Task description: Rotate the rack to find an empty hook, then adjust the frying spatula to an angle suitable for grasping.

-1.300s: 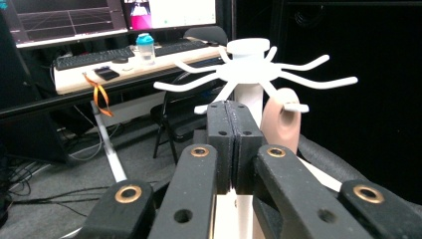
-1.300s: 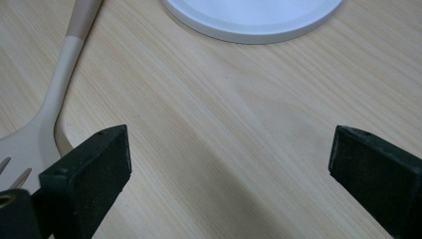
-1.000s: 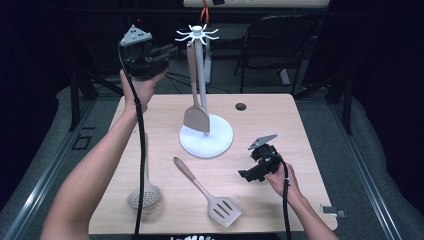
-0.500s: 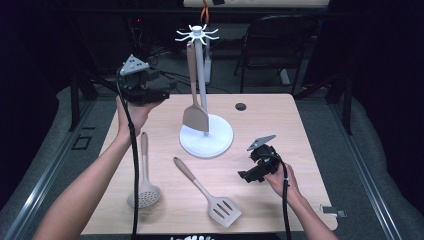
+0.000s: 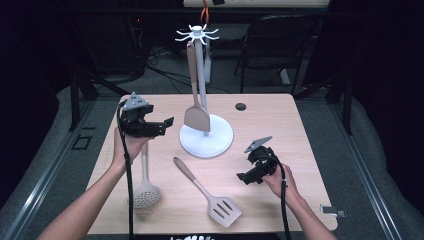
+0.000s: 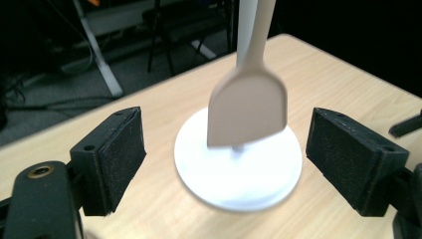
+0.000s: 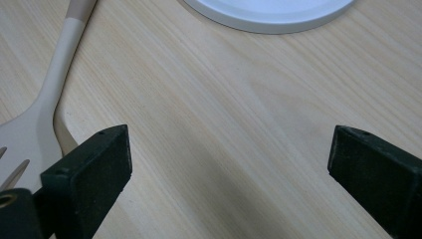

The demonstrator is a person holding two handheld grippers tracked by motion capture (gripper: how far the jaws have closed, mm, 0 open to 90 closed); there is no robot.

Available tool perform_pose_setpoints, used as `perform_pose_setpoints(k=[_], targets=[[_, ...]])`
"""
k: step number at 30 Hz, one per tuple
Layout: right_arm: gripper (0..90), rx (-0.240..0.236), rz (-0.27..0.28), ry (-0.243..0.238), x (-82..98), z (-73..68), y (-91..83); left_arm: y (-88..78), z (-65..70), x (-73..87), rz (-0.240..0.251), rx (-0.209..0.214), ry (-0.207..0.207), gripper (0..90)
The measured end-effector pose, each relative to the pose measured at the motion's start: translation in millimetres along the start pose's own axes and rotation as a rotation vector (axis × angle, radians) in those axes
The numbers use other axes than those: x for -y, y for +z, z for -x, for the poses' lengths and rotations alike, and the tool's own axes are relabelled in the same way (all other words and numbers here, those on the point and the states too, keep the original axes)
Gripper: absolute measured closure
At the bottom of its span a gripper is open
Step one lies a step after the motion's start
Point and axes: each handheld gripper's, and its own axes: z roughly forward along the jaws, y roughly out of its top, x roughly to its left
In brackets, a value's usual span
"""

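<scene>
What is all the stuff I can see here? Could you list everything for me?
table: one, light wood, centre of the room
utensil stand: one, white, round base mid-table, tall pole with hooks on top
turner: one, beige, hanging on the stand
slotted spatula: one, beige, flat on the table near the front
skimmer: one, beige, flat at the front left
chair: one, black, behind the table
left gripper: one, black, open, empty, facing the stand
right gripper: one, black, open, empty, low at the right

A light wooden table [image 5: 280, 125] carries a white round-based utensil stand [image 5: 206, 140], a beige slotted spatula [image 5: 207, 191], a beige skimmer spoon [image 5: 145, 186] and a small dark disc [image 5: 241, 106].
</scene>
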Motion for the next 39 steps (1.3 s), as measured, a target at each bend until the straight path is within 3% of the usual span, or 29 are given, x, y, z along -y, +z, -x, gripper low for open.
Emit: perform_pose_setpoints(k=[10, 16, 21, 30, 36, 39], targets=[[3.1, 0.005, -0.014, 0.000, 1.3, -0.5, 1.8, 12.6, 3.7, 44.1, -0.108, 0.027, -0.057, 7.0], [3.2, 0.007, -0.018, 0.003, 1.2, -0.5, 2.3, 21.5, 10.1, 66.0, -0.189, 0.041, -0.042, 2.0], [3.2, 0.002, -0.013, 0.015, 1.5, -0.6, 4.0, 23.0, 11.6, 80.7, -0.195, 0.045, -0.064, 0.2], [5.5, 0.001, -0.009, 0.010, -0.3, -5.5, 4.2, 24.0, 21.6, 91.1, -0.199, 0.064, -0.054, 0.0], [14.6, 0.014, -0.039, -0.017, -2.7, -16.3, 5.7, 25.8, 23.3, 98.9, -0.233, 0.065, -0.070, 0.0], [20.5, 0.010, -0.049, -0.022, -2.4, -22.3, 6.1, 29.8, 22.5, 102.4, -0.249, 0.044, -0.072, 0.0]])
